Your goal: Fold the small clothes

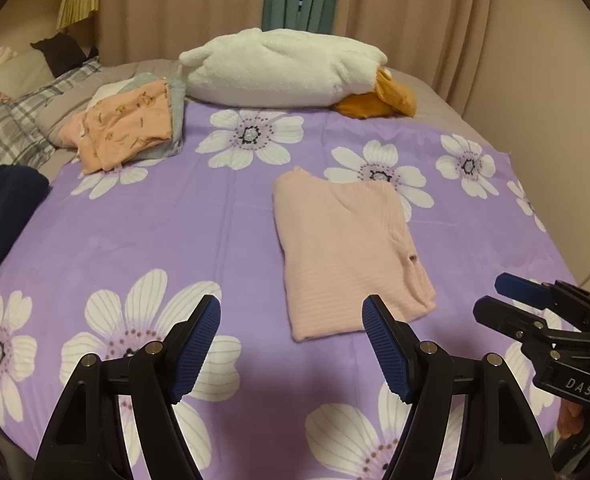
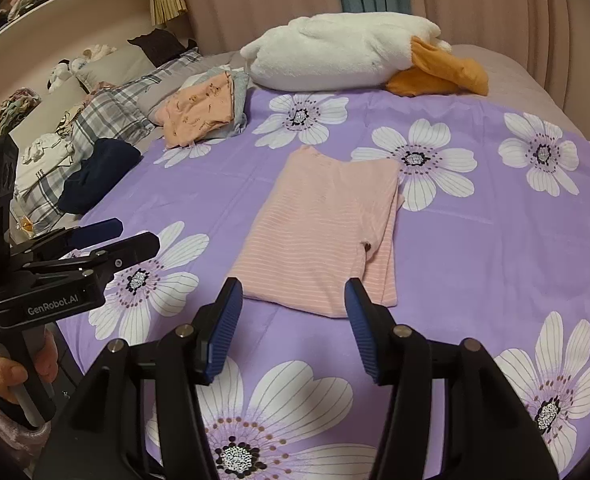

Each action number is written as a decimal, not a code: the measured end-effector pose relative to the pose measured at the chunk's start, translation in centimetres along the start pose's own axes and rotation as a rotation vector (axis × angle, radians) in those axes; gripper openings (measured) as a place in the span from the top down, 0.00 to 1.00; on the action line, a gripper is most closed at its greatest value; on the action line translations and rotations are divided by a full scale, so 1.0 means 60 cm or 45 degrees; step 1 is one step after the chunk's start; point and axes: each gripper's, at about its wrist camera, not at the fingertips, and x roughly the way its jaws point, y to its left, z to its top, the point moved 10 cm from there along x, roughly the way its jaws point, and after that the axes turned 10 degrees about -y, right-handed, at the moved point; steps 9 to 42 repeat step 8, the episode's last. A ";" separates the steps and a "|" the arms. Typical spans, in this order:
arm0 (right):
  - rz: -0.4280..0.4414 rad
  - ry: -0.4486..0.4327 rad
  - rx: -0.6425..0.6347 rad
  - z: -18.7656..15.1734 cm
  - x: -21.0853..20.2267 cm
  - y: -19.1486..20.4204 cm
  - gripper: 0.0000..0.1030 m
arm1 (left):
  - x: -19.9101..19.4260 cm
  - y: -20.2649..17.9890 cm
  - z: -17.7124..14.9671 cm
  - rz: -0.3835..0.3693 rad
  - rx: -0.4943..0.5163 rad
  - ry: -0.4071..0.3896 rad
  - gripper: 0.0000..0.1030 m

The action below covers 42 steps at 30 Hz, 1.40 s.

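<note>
Pale pink striped ribbed garment point(image 2: 319, 232): folded into a neat rectangle, flat mid-bedspread on the purple flowered sheet point(image 1: 135, 232). Left gripper point(image 1: 291, 344) and right gripper point(image 2: 293, 328) both spread, empty, hovering near its near edge. Far left, orange printed stack point(image 1: 131, 128) seemingly done; dark navy clothing point(image 2: 99, 176) probably left.

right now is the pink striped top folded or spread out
Folded: the pink striped top lies as a compact rectangle on the purple floral sheet, one layer doubled along its right edge.

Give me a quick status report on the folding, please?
Left gripper open, empty. Right gripper open, empty, above the sheet. Pink striped top lies folded flat on the purple floral sheet, apart from both. Nothing in the way.
</note>
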 end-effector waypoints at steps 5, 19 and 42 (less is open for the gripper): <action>-0.012 -0.007 -0.012 0.002 -0.009 0.006 0.47 | -0.008 0.001 0.000 0.008 -0.002 -0.004 0.29; -0.022 -0.011 -0.015 0.002 -0.014 0.006 0.47 | -0.012 0.002 0.001 0.014 0.002 -0.010 0.29; -0.022 -0.011 -0.015 0.002 -0.014 0.006 0.47 | -0.012 0.002 0.001 0.014 0.002 -0.010 0.29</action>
